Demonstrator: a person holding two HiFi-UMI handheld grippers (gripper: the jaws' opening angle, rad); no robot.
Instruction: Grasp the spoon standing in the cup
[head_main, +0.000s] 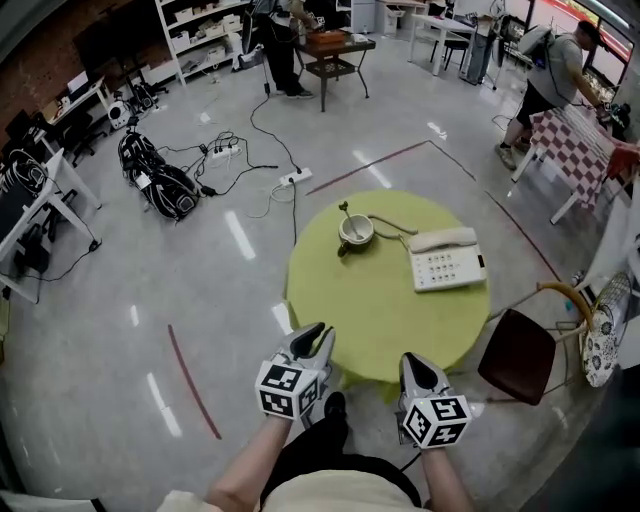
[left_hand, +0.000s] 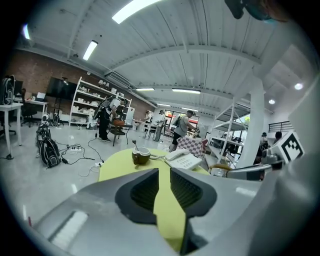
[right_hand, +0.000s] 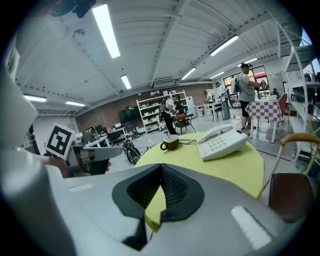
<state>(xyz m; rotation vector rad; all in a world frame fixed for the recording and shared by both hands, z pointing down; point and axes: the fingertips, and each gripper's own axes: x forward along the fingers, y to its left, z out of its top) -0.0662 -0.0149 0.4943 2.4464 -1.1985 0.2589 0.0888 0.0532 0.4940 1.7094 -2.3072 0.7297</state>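
A dark cup with a pale inside stands at the far side of the round yellow-green table. A spoon stands in it, handle up. Both grippers hover at the table's near edge, well short of the cup. My left gripper is open, a narrow gap showing between its pads with nothing in it. The cup and spoon lie straight ahead of it. My right gripper is shut, tips meeting, empty. In the right gripper view the cup sits ahead.
A white desk telephone lies right of the cup, its cord running toward it. A brown chair stands by the table's right side. Cables and a power strip cross the floor beyond. A person stands by a checked table far right.
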